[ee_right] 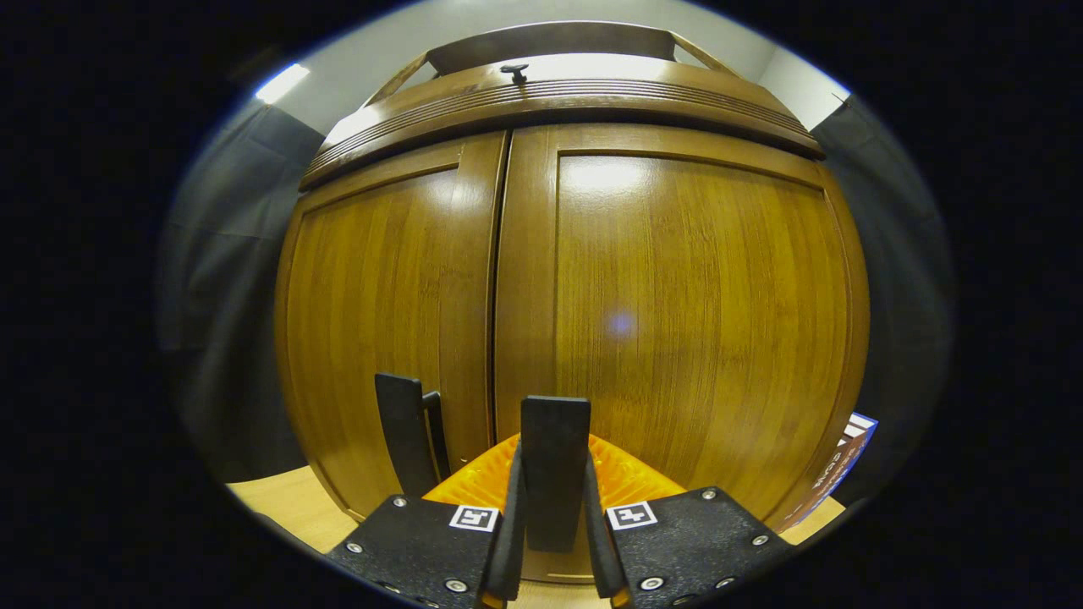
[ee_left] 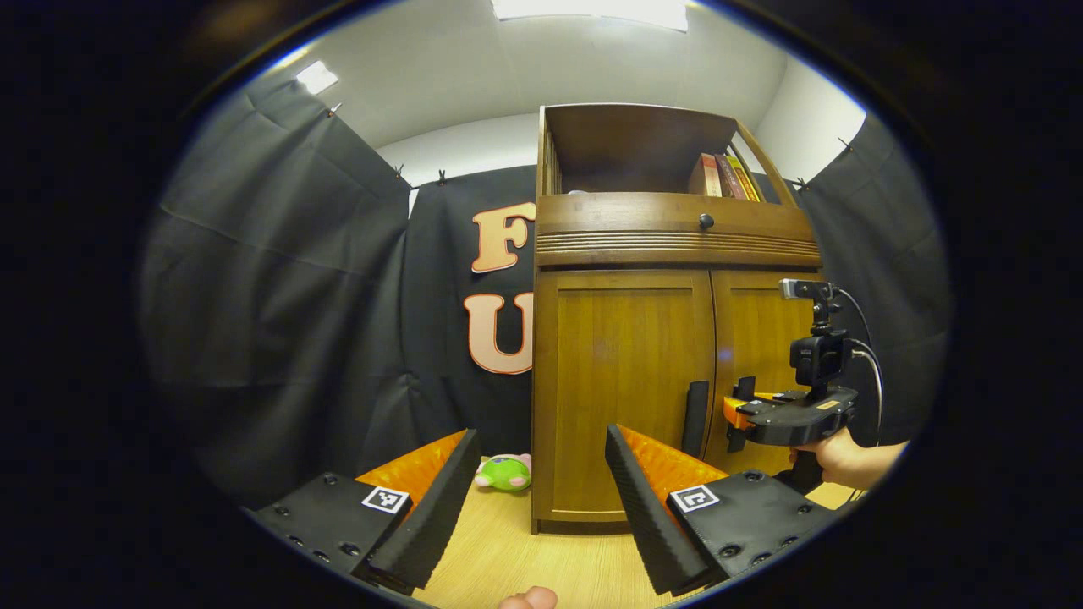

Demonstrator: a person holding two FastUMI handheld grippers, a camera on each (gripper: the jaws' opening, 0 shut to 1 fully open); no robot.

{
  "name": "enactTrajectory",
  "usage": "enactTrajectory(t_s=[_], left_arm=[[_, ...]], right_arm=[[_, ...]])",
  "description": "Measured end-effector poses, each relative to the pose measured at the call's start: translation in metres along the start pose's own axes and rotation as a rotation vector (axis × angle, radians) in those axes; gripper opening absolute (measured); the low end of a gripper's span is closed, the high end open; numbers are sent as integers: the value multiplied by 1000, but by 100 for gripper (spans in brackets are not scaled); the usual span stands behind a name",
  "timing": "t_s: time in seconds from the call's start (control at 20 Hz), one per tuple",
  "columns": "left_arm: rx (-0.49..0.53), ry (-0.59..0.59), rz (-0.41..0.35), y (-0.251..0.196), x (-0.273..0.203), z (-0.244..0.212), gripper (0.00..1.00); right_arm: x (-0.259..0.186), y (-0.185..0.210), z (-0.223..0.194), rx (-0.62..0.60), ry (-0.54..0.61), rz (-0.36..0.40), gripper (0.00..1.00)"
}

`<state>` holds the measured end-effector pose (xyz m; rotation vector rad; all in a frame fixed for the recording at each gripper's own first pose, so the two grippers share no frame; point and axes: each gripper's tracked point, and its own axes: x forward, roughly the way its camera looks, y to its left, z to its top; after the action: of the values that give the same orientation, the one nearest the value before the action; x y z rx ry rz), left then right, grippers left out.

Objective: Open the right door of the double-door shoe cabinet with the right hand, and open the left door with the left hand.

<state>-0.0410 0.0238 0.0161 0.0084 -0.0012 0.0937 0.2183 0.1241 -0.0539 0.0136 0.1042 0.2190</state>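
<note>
Both doors closed; right claw (ee_right: 552,541) clamps right handle (ee_right: 554,465), left claw (ee_left: 537,499) gapes wide.

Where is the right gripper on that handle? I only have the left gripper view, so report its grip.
Observer: In the right gripper view, the right gripper is shut on the right handle; both fingers press its sides.
Operator: Check the seam.
Observer: The right door sits flush with the left door, with no gap between them.
Operator: Report anything farther right.
Observer: A flat printed thing sits low beside the cabinet, on its right.
</note>
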Motion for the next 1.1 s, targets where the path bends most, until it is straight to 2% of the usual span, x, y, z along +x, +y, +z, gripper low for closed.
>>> enactTrajectory(t_s=[0.05, 0.1, 0.15, 0.25, 0.4, 0.45, 0.5, 0.55, 0.9, 1.0, 1.1], left_arm=[[0, 2, 3, 1, -1, 0, 96], [-2, 4, 5, 1, -1, -2, 96], [-6, 6, 5, 1, -2, -1, 96], [-7, 5, 5, 0, -4, 0, 99], [-4, 10, 11, 0, -6, -1, 96], [-6, 13, 13, 1, -8, -3, 96], [-9, 16, 16, 1, -8, -4, 96], [-13, 19, 19, 2, -7, -4, 96], [-12, 25, 12, -1, -10, -4, 99], [-8, 25, 8, -3, -10, -5, 96], [-6, 24, 2, -7, -8, -4, 99]], right_arm=[[0, 0, 0, -5, -1, -1, 32], [1, 0, -1, -23, -3, -5, 23], [0, 0, -2, -44, -8, -10, 32], [-3, 0, -3, -44, -21, -19, 32], [-8, -2, -6, -3, -9, -16, 29], [-11, -3, -6, 2, -10, -13, 38], [-13, -1, -5, 0, -15, -8, 18], [-18, 0, -3, -2, -18, 0, 28], [-66, -4, -5, 49, -26, 70, 28], [-76, -5, -6, 70, -22, 65, 28], [-88, -11, -5, 51, -26, 51, 28]])
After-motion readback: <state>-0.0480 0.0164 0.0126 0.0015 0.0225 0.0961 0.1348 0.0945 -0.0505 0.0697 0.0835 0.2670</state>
